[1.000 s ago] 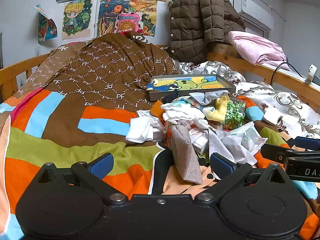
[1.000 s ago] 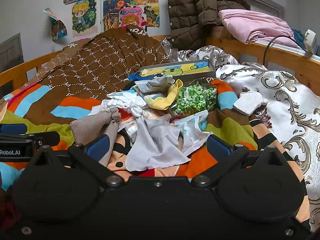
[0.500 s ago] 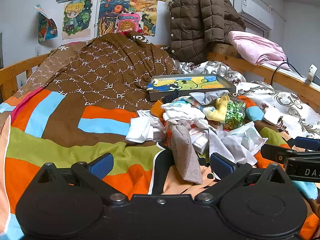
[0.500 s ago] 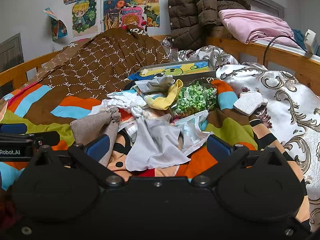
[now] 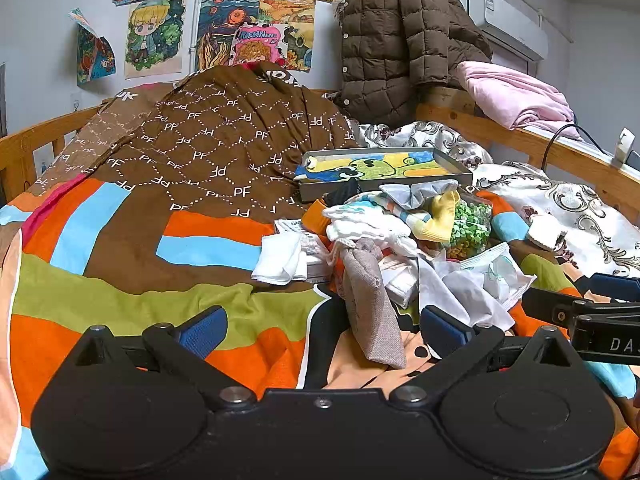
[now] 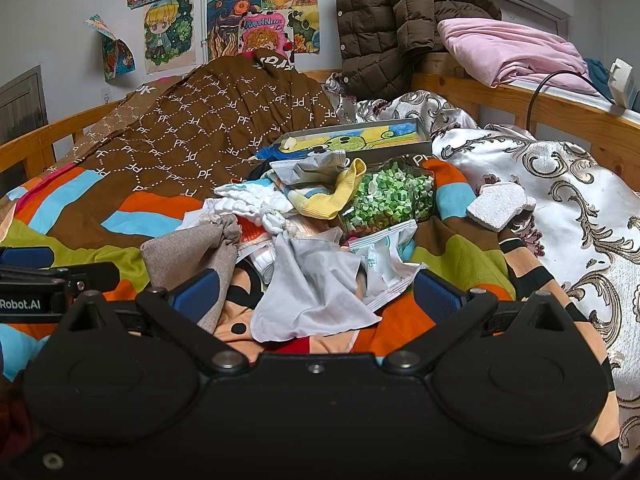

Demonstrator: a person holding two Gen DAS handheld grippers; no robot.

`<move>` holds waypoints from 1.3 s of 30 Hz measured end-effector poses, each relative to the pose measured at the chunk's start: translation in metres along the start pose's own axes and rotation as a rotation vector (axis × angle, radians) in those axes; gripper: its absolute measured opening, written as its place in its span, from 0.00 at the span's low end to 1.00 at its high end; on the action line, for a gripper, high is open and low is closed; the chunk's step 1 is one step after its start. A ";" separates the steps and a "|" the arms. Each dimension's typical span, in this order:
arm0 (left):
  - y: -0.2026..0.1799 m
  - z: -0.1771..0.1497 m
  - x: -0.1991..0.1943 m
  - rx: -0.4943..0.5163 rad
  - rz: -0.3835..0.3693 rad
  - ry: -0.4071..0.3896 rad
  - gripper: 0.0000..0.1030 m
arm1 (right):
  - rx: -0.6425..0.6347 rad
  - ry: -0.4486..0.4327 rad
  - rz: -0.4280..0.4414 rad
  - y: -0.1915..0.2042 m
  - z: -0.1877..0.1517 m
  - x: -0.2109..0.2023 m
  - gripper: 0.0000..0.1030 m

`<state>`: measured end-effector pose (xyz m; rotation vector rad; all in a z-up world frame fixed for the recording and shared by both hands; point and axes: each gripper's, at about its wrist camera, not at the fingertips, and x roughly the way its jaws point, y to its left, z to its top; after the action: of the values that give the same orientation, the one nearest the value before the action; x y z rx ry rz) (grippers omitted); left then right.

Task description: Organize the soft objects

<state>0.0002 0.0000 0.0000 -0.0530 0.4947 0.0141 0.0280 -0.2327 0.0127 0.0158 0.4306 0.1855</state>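
Note:
A heap of soft things lies on the striped bedspread (image 5: 120,300): a grey-brown cloth pouch (image 5: 370,300) (image 6: 188,252), a white cloth (image 6: 316,288) (image 5: 464,292), a yellow sock (image 6: 336,196) (image 5: 438,220), white knitted socks (image 5: 360,224) (image 6: 252,200), a folded white cloth (image 5: 280,258) and a bag of green pieces (image 6: 388,196) (image 5: 470,228). My left gripper (image 5: 324,330) stands open just short of the pouch. My right gripper (image 6: 316,294) is open too, with the white cloth lying between its fingers, not held.
A shallow grey box with a cartoon picture (image 5: 384,168) (image 6: 356,140) sits behind the heap. A brown PF-patterned quilt (image 5: 220,148) rises at the back left, a white patterned quilt (image 6: 560,184) at the right. A white sponge (image 6: 500,204), wooden bed rails (image 5: 560,152) and a brown jacket (image 5: 400,48) surround.

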 end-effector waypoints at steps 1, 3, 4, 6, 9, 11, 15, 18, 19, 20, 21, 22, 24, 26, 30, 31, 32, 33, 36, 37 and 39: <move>0.000 0.000 0.000 0.000 0.000 0.000 0.99 | 0.000 0.000 0.000 0.000 0.000 0.000 1.00; 0.000 0.000 0.000 0.000 0.000 0.000 0.99 | 0.000 0.000 0.000 0.000 0.000 0.000 1.00; 0.000 0.000 0.000 0.000 0.000 0.000 0.99 | 0.000 0.000 0.000 0.000 0.000 0.000 1.00; 0.000 0.000 0.000 0.000 0.000 0.000 0.99 | 0.000 0.000 0.000 0.000 0.000 0.000 1.00; 0.000 0.000 0.000 0.000 0.000 0.001 0.99 | -0.001 0.000 0.000 0.000 0.000 0.000 1.00; 0.000 0.000 0.000 0.000 0.000 0.001 0.99 | -0.001 0.000 -0.001 0.000 0.000 0.000 1.00; 0.000 0.000 0.000 0.000 0.000 0.001 0.99 | -0.002 0.000 0.000 -0.001 0.000 0.000 1.00; 0.000 0.000 0.000 0.000 0.002 0.003 0.99 | -0.001 0.001 0.000 0.000 0.000 0.000 1.00; 0.000 0.000 0.000 0.001 0.005 0.003 0.99 | -0.001 0.001 -0.001 0.000 0.000 0.000 1.00; 0.000 0.001 0.000 0.001 0.010 0.003 0.99 | -0.001 0.001 -0.001 0.000 0.000 0.000 1.00; 0.000 0.002 0.000 0.000 0.017 0.001 0.99 | -0.001 0.001 -0.002 0.000 0.000 0.000 1.00; 0.001 0.000 0.004 -0.001 0.021 -0.001 0.99 | 0.000 0.001 -0.003 -0.001 0.000 0.000 1.00; 0.000 0.000 0.009 0.000 0.027 0.007 0.99 | -0.001 -0.002 -0.005 -0.003 0.000 0.001 1.00; 0.002 0.002 0.013 -0.006 0.022 0.025 0.99 | -0.003 -0.004 -0.008 -0.004 0.000 0.003 1.00; -0.001 0.004 0.019 0.016 -0.016 0.033 0.99 | -0.041 -0.008 -0.025 -0.005 0.001 0.008 1.00; -0.002 0.005 0.021 0.020 -0.021 0.042 0.99 | -0.060 -0.005 -0.030 -0.003 0.002 0.012 1.00; -0.002 0.006 0.024 0.020 -0.026 0.050 0.97 | -0.079 0.002 -0.028 -0.002 0.002 0.017 1.00; -0.002 0.006 0.027 0.018 -0.033 0.056 0.96 | -0.097 0.013 -0.015 -0.001 0.003 0.021 0.99; -0.003 0.009 0.034 0.011 -0.047 0.067 0.94 | -0.148 0.039 0.006 0.004 0.003 0.031 0.99; -0.003 0.010 0.036 0.008 -0.052 0.072 0.92 | -0.174 0.048 0.014 0.006 0.002 0.035 0.99; -0.004 0.011 0.042 0.007 -0.062 0.086 0.89 | -0.221 0.056 0.011 0.011 0.001 0.041 0.99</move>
<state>0.0427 -0.0037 -0.0100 -0.0625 0.5784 -0.0509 0.0629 -0.2141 -0.0028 -0.2041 0.4641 0.2443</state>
